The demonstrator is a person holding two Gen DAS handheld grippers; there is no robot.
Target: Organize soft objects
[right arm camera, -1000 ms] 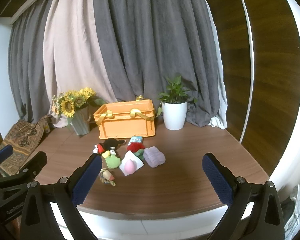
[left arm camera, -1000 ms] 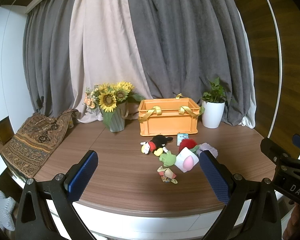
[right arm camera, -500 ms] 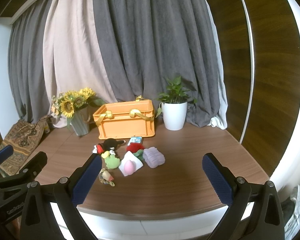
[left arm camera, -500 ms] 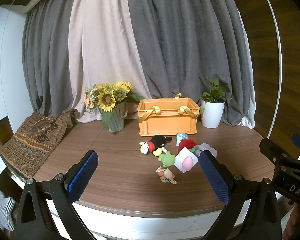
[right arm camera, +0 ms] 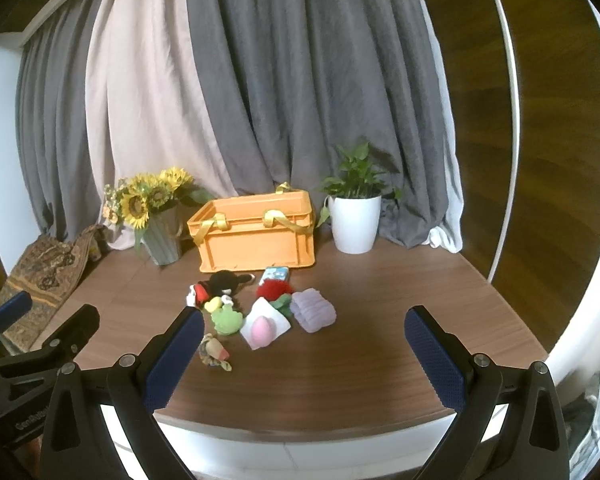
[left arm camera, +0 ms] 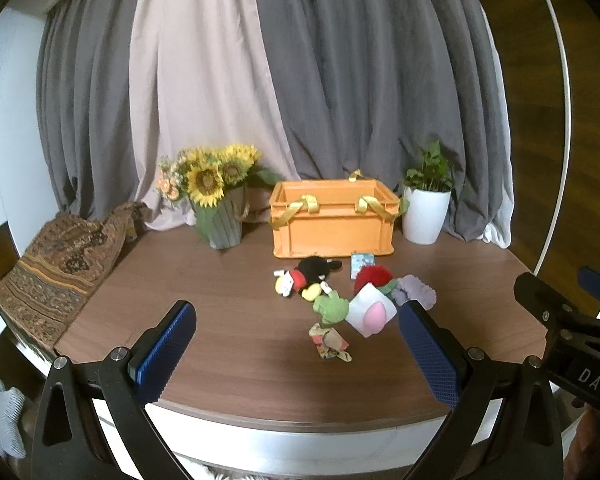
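Observation:
Several soft toys lie in a cluster on the wooden table in front of an orange crate [left arm camera: 334, 220] [right arm camera: 256, 232]: a black mouse plush [left arm camera: 306, 276] [right arm camera: 216, 286], a green frog [left arm camera: 331, 307] [right arm camera: 227, 319], a white cloth with a pink egg [left arm camera: 371, 315] [right arm camera: 265, 327], a red pompom [left arm camera: 373, 276] [right arm camera: 274, 290], a lilac plush [left arm camera: 414, 292] [right arm camera: 313, 309] and a small patterned toy [left arm camera: 330, 345] [right arm camera: 215, 353]. My left gripper [left arm camera: 298, 356] and right gripper [right arm camera: 304, 360] are both open and empty, held short of the table's near edge.
A sunflower vase [left arm camera: 222, 216] [right arm camera: 162, 236] stands left of the crate and a white potted plant [left arm camera: 425, 216] [right arm camera: 356, 222] right of it. A small blue box [left arm camera: 360, 260] [right arm camera: 275, 274] lies by the crate. A patterned cloth [left arm camera: 60, 264] drapes the left edge.
Both grippers have drifted slightly; the view of the table shifts a little. Nothing on the table has moved.

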